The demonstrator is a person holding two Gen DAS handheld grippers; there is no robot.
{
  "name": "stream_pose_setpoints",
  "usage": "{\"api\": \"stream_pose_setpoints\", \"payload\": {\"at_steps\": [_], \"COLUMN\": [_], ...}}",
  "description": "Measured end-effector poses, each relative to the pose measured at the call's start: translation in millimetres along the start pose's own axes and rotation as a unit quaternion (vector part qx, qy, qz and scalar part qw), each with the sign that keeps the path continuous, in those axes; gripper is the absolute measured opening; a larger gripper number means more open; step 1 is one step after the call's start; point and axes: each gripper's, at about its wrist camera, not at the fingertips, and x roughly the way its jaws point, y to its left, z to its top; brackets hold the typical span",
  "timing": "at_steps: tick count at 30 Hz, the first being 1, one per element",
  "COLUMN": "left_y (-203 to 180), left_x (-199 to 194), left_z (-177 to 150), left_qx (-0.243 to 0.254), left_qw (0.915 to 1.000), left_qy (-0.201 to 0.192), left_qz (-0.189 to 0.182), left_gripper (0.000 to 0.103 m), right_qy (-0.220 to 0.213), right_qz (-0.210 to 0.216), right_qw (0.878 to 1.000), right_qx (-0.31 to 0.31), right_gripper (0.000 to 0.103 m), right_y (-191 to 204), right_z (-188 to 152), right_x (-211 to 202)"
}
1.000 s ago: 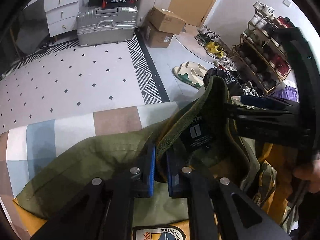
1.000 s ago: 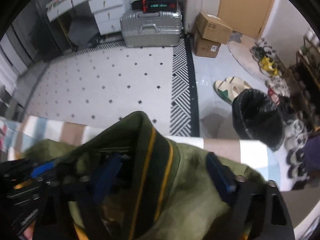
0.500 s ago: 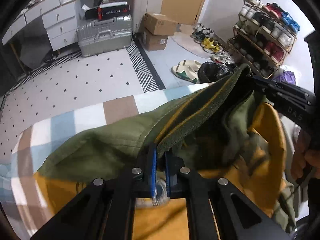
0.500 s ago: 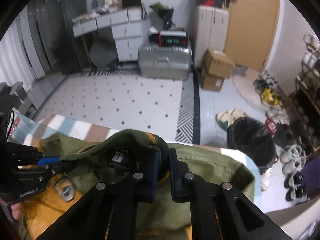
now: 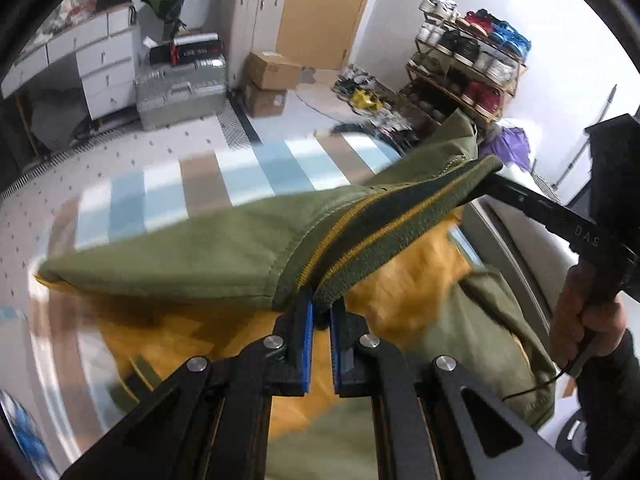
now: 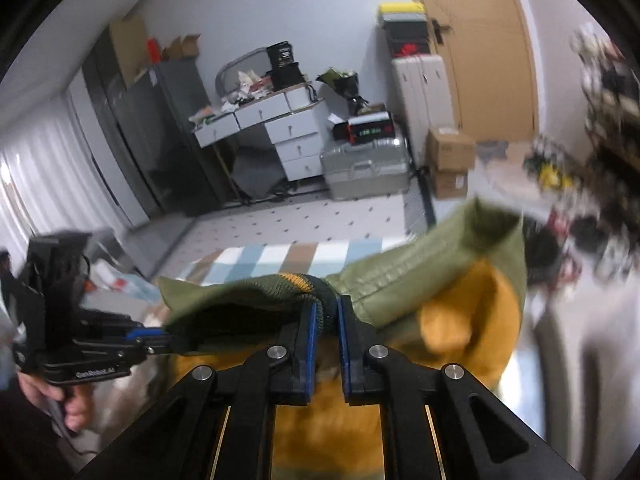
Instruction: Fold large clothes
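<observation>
both jaws pinch the green jacket (image 5: 208, 248) collar (image 5: 384, 224).

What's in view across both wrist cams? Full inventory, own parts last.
jacket: 1, olive green with orange lining, lifted and stretched between both grippers
collar band: 1, dark green with yellow stripes, pinched at both ends
checked cover: 1, blue, white and brown, under the jacket
suitcase: 1, silver, on the floor by the drawers
drawer unit: 1, white, against the far wall
cardboard boxes: 2, brown, stacked near the door
shoe rack: 1, full of shoes, right wall
door: 1, tan, far wall
left gripper: 1, black with blue pads, shut on collar band
right gripper: 1, same build, shut on collar band
hands: 2, one on each handle
</observation>
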Motion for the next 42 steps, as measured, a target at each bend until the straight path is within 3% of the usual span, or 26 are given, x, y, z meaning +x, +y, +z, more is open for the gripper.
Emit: {"api": "stream_pose_setpoints", "payload": {"at_steps": [4,8,10,13,15,17,19,20,21,22,23,24,25,26,29,32,35,37,40,42], "left_y": [3.4,14.2,8.7,-8.1,-13.1,-13.9,-11.1,-8.8,-6.7,-5.7,-4.9,-4.1,-2.1,-0.7,-5.9,6.8,11.2,10.8,20.1,22.7], "left_x": [24.1,59.5,82.5,99.6,94.6,80.8,59.9,48.0,37.7,31.0,26.4,23.7,23.4,22.8,29.6,52.4,76.1,77.1,58.8,49.6], "left_z": [-34.8,-54.6,-64.0,-69.4,-63.4,-55.9,-45.3,-37.3,-28.5,-22.2,-15.2,-6.7,2.7,10.7,18.0,24.2,14.7,5.9,-9.6,-0.2], "left_qx": [-0.031,-0.064,-0.075,-0.034,-0.010,-0.008,-0.008,-0.004,0.001,0.006,0.011,0.015,0.014,0.012,0.004,-0.032,-0.062,-0.078,-0.095,-0.092], "left_qw": [0.9980,0.9944,0.9848,0.9884,0.9925,0.9921,0.9925,0.9931,0.9948,0.9962,0.9973,0.9978,0.9973,0.9957,0.9917,0.9925,0.9954,0.9952,0.9944,0.9946], "left_qy": [0.036,0.057,0.096,0.107,0.085,0.061,0.021,-0.003,-0.023,-0.038,-0.050,-0.061,-0.072,-0.091,-0.118,-0.112,-0.071,-0.057,-0.046,-0.047], "left_qz": [-0.041,-0.063,-0.124,-0.102,-0.087,-0.110,-0.121,-0.117,-0.099,-0.078,-0.052,-0.022,0.003,0.016,0.051,0.036,0.017,0.017,-0.007,0.006], "left_gripper": [0.002,0.002,0.002,0.002,0.002,0.002,0.002,0.002,0.002,0.005,0.019,0.034,0.063,0.069,0.069,0.069,0.069,0.069,0.069,0.069], "right_qy": [0.053,0.100,0.118,0.126,0.103,0.066,0.028,0.010,-0.010,-0.024,-0.024,-0.018,-0.002,0.013,0.049,0.093,0.216,0.223,0.164,0.152], "right_qz": [0.058,0.030,0.010,-0.013,-0.008,-0.021,-0.027,-0.027,-0.035,-0.062,-0.062,-0.067,-0.088,-0.117,-0.169,-0.203,-0.229,-0.245,-0.215,-0.190], "right_qw": [0.990,0.979,0.975,0.975,0.981,0.990,0.996,0.997,0.998,0.998,0.998,0.998,0.996,0.993,0.983,0.972,0.946,0.939,0.960,0.969], "right_qx": [0.116,0.172,0.186,0.184,0.166,0.122,0.083,0.070,0.051,0.009,0.009,-0.005,-0.022,-0.031,-0.058,-0.074,-0.074,-0.089,-0.065,-0.035], "right_gripper": [0.010,0.000,0.000,0.002,0.004,0.009,0.034,0.059,0.072,0.072,0.073,0.078,0.080,0.080,0.079,0.079,0.078,0.080,0.081,0.081], "right_y": [-25.0,-45.0,-55.7,-71.0,-69.9,-57.9,-43.7,-37.4,-29.3,-15.1,-15.1,-7.8,-3.0,-0.1,3.2,-10.6,-45.9,-65.4,-78.0,-88.2], "right_z": [-60.3,-115.3,-132.2,-139.3,-125.7,-100.3,-71.8,-61.9,-46.9,-19.2,-19.2,-9.5,10.7,25.9,63.3,68.4,14.8,-31.7,-69.8,-78.1], "right_x": [-4.2,7.2,17.3,22.2,2.9,-22.2,-43.6,-52.2,-58.5,-57.0,-57.0,-50.1,-34.1,-19.1,28.1,63.6,112.7,118.5,98.0,86.0]}}
